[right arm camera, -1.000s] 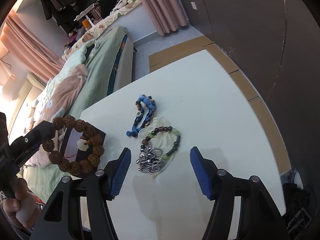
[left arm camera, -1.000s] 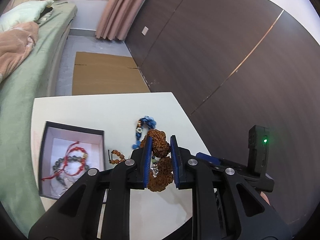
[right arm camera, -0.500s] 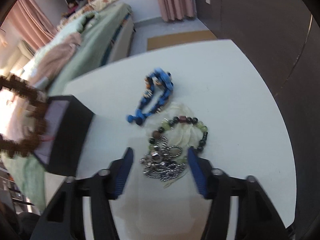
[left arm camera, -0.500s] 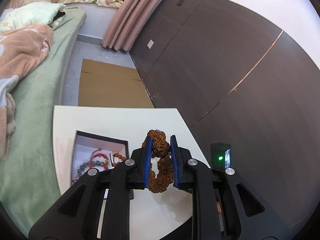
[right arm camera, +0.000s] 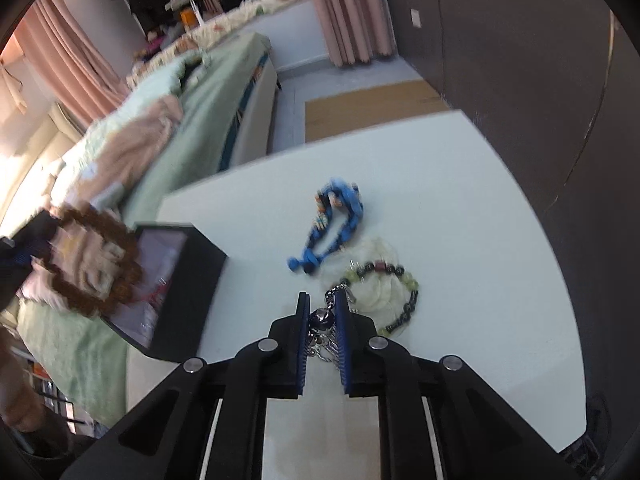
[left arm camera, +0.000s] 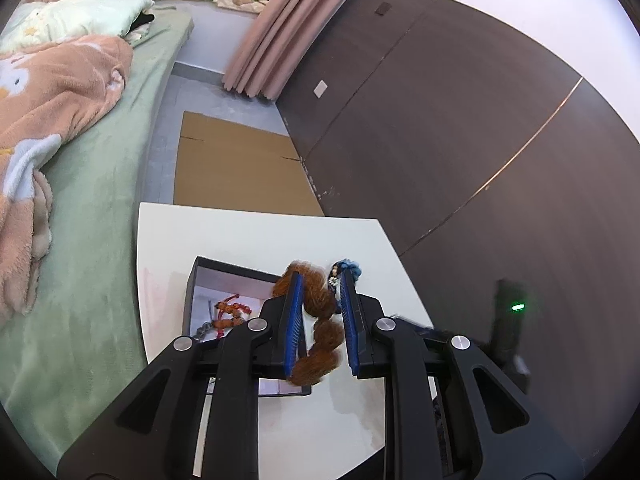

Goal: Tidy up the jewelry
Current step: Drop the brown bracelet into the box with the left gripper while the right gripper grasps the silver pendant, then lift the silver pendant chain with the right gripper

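My left gripper (left arm camera: 319, 280) is shut on a brown knobbly bead bracelet (left arm camera: 320, 312) and holds it in the air by the black jewelry box (left arm camera: 192, 280), which holds red and grey bracelets. In the right wrist view the same bracelet (right arm camera: 92, 260) hangs blurred above the box (right arm camera: 180, 280). My right gripper (right arm camera: 322, 300) is shut on a silver chain piece (right arm camera: 322, 320) on the white table (right arm camera: 460, 200). A blue braided bracelet (right arm camera: 336, 224) and a green and dark bead bracelet (right arm camera: 384, 292) lie just beyond it.
A bed (left arm camera: 92, 208) with green sheet and peach blanket runs along the table's left side. A dark panelled wall (left arm camera: 460, 140) stands to the right. Flat cardboard (left arm camera: 236, 176) lies on the floor beyond the table.
My right gripper has closed from wide open onto the silver chain piece. My left gripper has carried the brown bracelet leftwards over the box.
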The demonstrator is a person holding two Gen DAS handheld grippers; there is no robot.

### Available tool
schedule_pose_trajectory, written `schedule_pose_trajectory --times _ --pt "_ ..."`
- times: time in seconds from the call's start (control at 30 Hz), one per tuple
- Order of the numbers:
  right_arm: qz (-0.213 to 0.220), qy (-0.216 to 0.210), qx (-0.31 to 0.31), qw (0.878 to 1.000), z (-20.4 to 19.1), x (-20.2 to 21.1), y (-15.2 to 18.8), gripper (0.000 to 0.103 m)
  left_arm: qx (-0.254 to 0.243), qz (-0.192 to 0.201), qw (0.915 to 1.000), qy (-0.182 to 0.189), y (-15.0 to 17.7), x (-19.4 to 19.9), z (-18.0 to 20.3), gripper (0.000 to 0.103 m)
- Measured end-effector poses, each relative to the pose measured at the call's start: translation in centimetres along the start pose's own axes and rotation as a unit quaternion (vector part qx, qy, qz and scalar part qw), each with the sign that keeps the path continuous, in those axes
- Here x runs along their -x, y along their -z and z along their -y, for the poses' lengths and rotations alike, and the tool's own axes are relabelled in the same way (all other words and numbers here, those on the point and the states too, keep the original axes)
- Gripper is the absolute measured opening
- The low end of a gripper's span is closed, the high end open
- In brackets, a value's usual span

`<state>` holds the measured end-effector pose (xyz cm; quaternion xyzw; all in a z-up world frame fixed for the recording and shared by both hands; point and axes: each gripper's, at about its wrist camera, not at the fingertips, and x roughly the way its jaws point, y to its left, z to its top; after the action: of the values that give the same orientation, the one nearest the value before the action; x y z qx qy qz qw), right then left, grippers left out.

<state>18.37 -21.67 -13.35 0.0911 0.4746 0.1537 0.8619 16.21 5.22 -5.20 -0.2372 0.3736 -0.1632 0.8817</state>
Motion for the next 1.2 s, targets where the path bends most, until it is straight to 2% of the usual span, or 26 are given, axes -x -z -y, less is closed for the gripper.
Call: schedule_pose_trajectory --times 0.03,0.1,0.13,0.43,0.6,0.9,1.2 --pt "0.009 -0.005 -0.001 1.000 -0.2 0.7 -0.2 0.012 0.002 0.000 1.0000 -0.003 0.0 0.0 -0.1 0.044" --pt "0.026 -0.011 -0.002 1.000 -0.6 2.1 -0.8 0.012 0.007 0.014 0.9999 -0.006 0.0 0.6 -0.4 0.066" --pt "0.034 -0.011 0.000 0.999 -0.8 2.8 -1.1 0.012 0.008 0.023 0.9997 -0.009 -0.1 1.0 -0.6 0.072" --pt "0.095 -0.010 0.042 0.995 -4.3 9.4 -4.2 0.012 -0.007 0.045 0.9985 -0.031 -0.8 3.5 -0.7 0.098" --pt "0.126 -0.005 0.069 0.990 -6.6 12.7 -5.9 0.012 -0.016 0.060 0.9969 -0.049 -1.1 5.0 -0.8 0.098" --pt "0.189 -0.004 0.099 0.977 -10.9 18.7 -9.2 0.012 -0.028 0.068 0.9956 -0.058 -1.5 6.9 -1.2 0.098" --pt "0.228 -0.010 0.137 0.964 -15.9 23.2 -11.8 0.012 -0.014 0.083 0.9944 -0.063 -1.6 8.6 -2.4 0.098"
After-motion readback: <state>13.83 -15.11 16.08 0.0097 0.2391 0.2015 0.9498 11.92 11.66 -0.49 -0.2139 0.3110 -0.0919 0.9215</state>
